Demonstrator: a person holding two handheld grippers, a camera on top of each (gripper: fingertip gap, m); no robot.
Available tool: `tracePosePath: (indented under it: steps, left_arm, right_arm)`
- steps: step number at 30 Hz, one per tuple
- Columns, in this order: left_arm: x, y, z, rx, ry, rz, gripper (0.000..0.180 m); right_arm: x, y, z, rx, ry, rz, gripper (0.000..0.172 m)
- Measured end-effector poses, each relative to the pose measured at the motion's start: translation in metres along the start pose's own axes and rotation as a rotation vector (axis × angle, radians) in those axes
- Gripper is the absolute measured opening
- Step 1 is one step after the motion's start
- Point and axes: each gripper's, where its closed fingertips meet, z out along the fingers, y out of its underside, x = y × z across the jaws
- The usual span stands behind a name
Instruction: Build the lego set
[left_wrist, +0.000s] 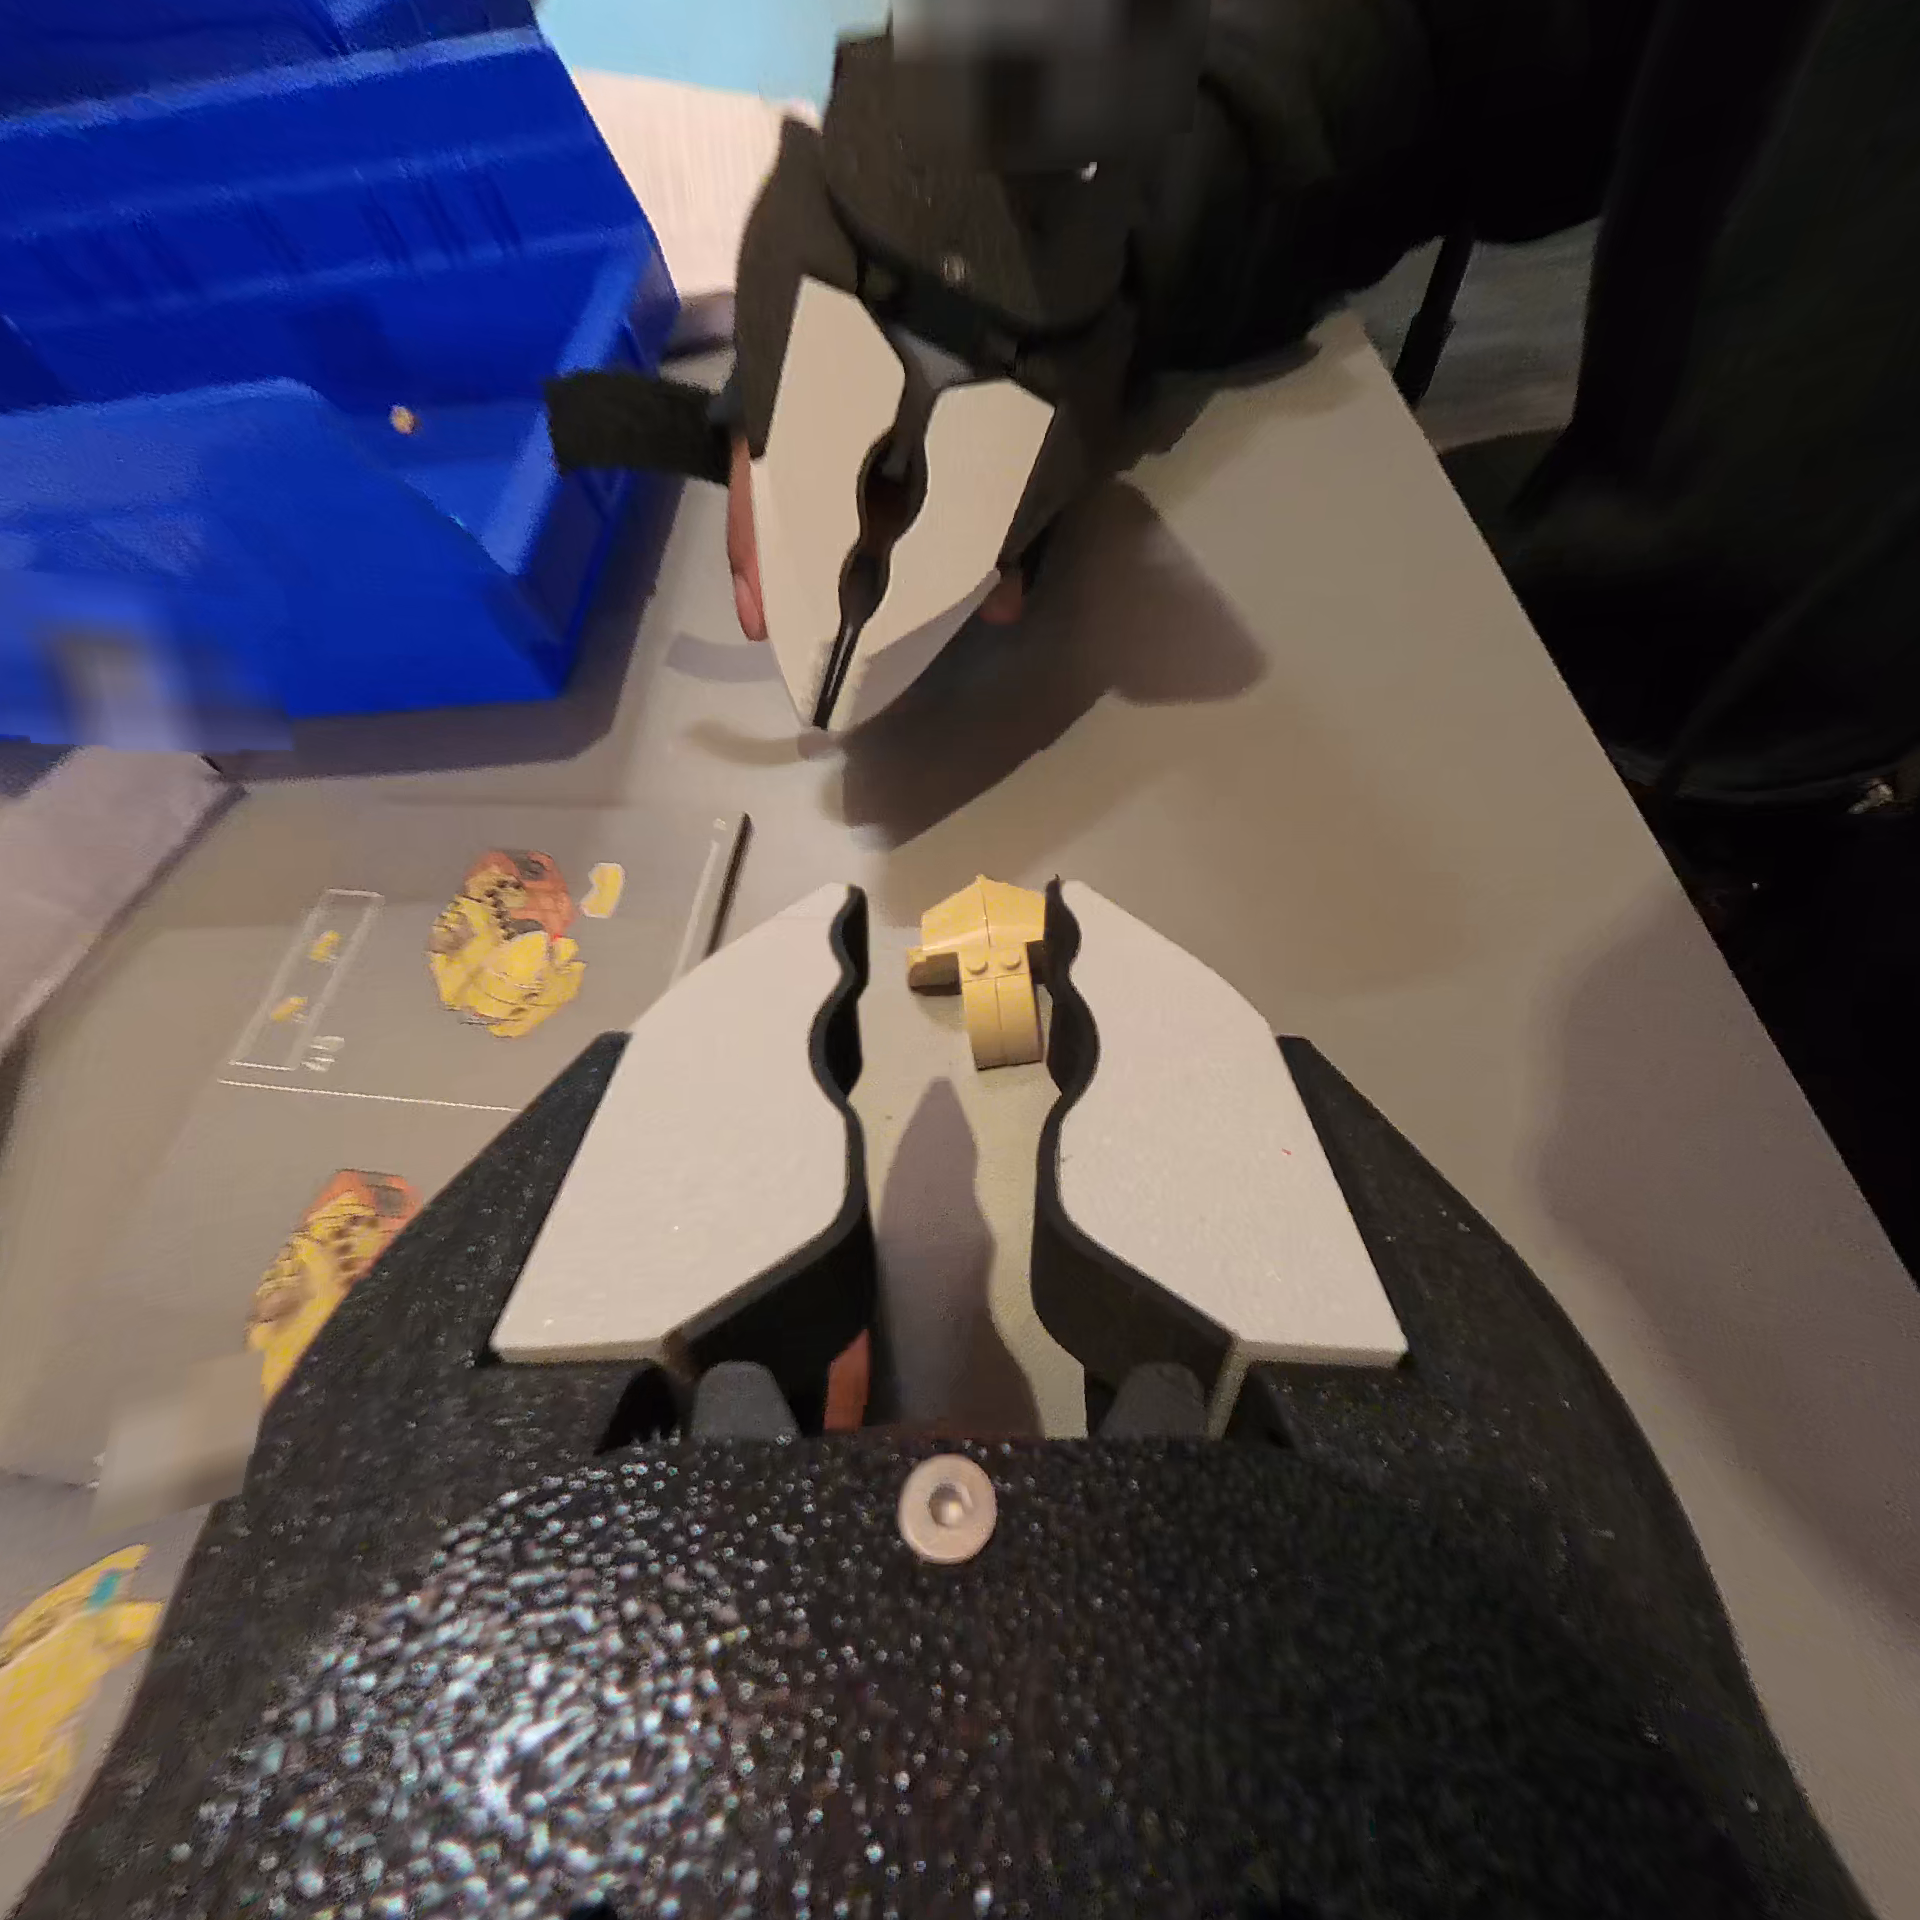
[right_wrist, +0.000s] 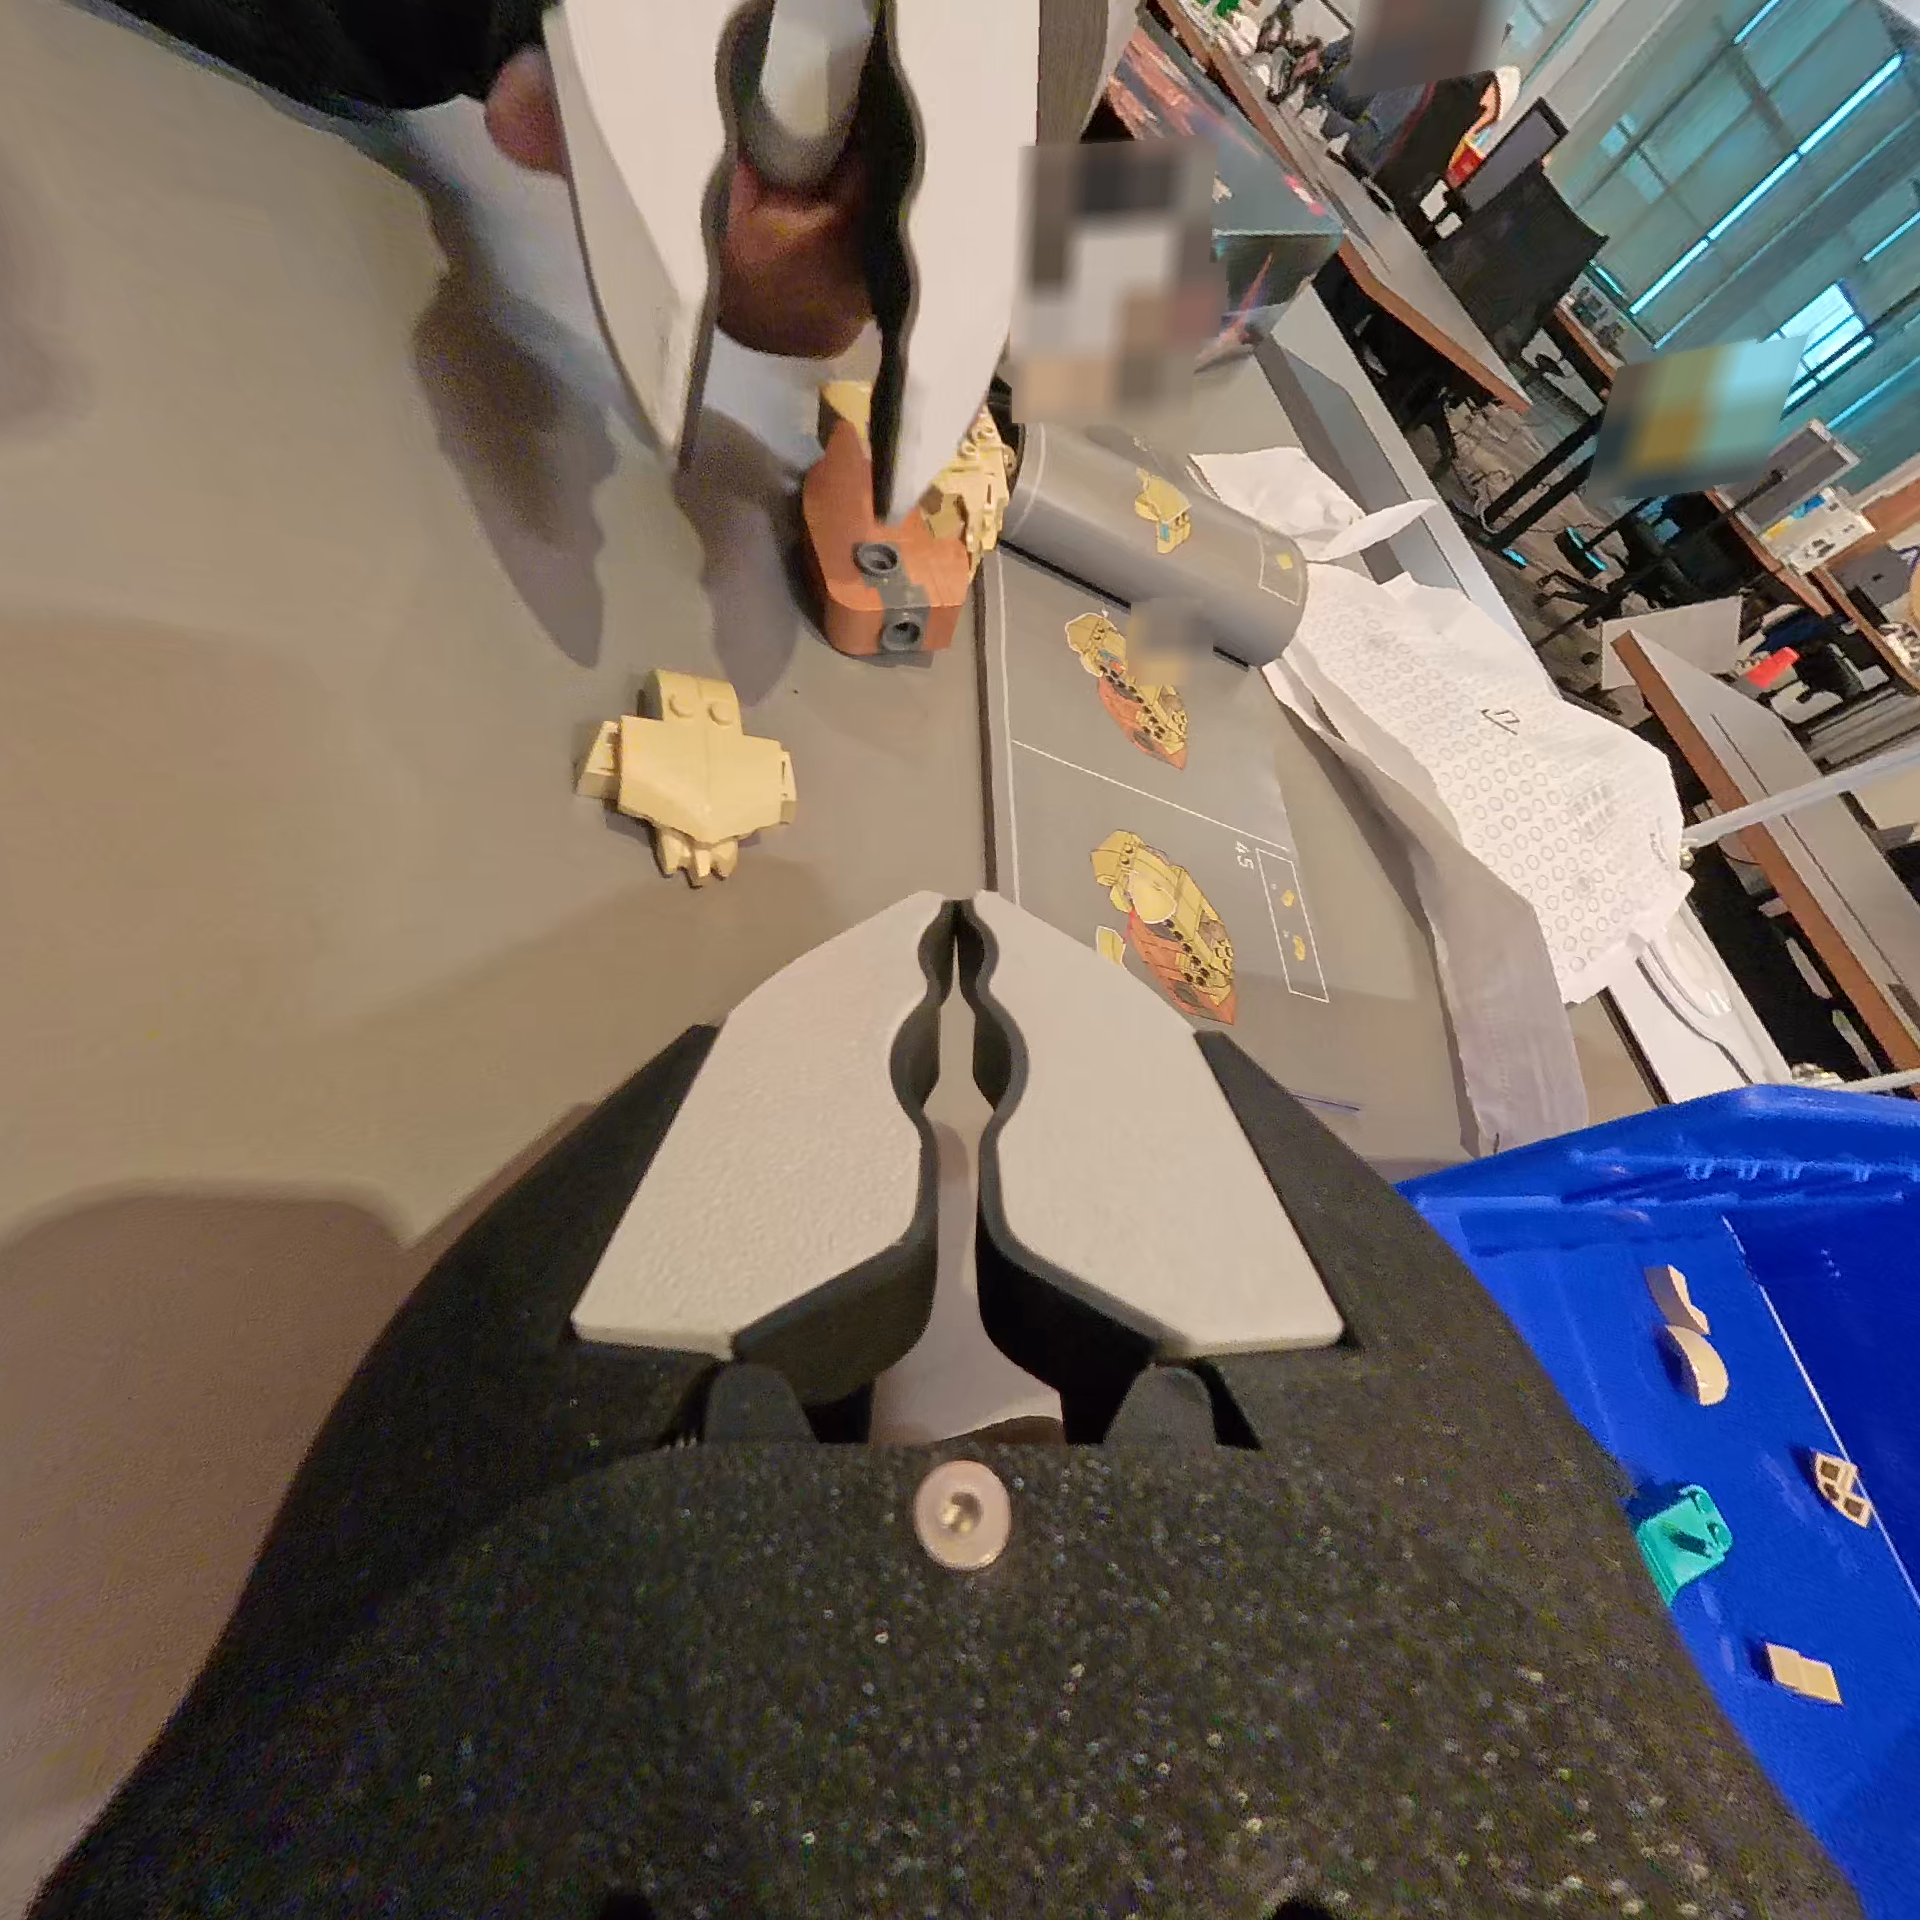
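Note:
A tan lego sub-assembly (left_wrist: 982, 956) lies flat on the grey table (left_wrist: 1299, 831). My left gripper (left_wrist: 954, 899) is open. The piece shows between its fingertips, close to the right finger (left_wrist: 1101, 935), with a wide gap to the left finger. In the right wrist view the piece (right_wrist: 686, 790) lies on the table with the left gripper (right_wrist: 790, 478) open above it and not gripping it. My right gripper (right_wrist: 958, 909) is shut with nothing visible between its pads. It also shows in the left wrist view (left_wrist: 826, 717), tips down near the table. A brown and tan lego build (right_wrist: 883, 582) stands behind the left gripper.
An open instruction booklet (right_wrist: 1143, 831) lies beside the build and also shows in the left wrist view (left_wrist: 468, 987). A blue bin (right_wrist: 1558, 1351) holds loose tan pieces (right_wrist: 1694, 1361) and a teal piece (right_wrist: 1678, 1538). White paper bags (right_wrist: 1507, 727) lie past the booklet. The table's edge (left_wrist: 1538, 623) runs along the right. One gripper's finger ends stand about 8 cm off the other's.

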Motion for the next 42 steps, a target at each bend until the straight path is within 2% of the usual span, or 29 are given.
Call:
tracePosePath:
  steps: [3, 7, 11, 15, 32, 42]
  left_arm:
    - [-0.016, -0.006, -0.027, 0.074, -0.053, 0.050, 0.031]
    - [-0.048, -0.017, -0.070, 0.231, -0.177, 0.004, 0.028]
    - [-0.080, -0.026, -0.108, 0.388, -0.360, -0.030, 0.025]
    - [-0.099, -0.028, -0.132, 0.496, -0.490, -0.066, 0.023]
    - [-0.122, -0.013, -0.146, 0.529, -0.638, -0.131, 0.018]
    - [-0.131, -0.006, -0.152, 0.532, -0.716, -0.163, 0.018]
  right_arm:
    - [0.002, 0.000, 0.000, -0.003, 0.003, 0.017, 0.000]
    - [0.004, 0.000, 0.000, 0.000, -0.004, 0.035, 0.000]
    - [0.002, 0.001, 0.001, -0.003, -0.031, 0.047, 0.000]
    - [0.000, 0.002, 0.002, -0.010, -0.066, 0.066, 0.000]
    - [-0.001, 0.002, 0.001, -0.010, -0.082, 0.069, 0.000]
    - [-0.004, 0.003, 0.000, -0.017, -0.041, 0.002, 0.000]
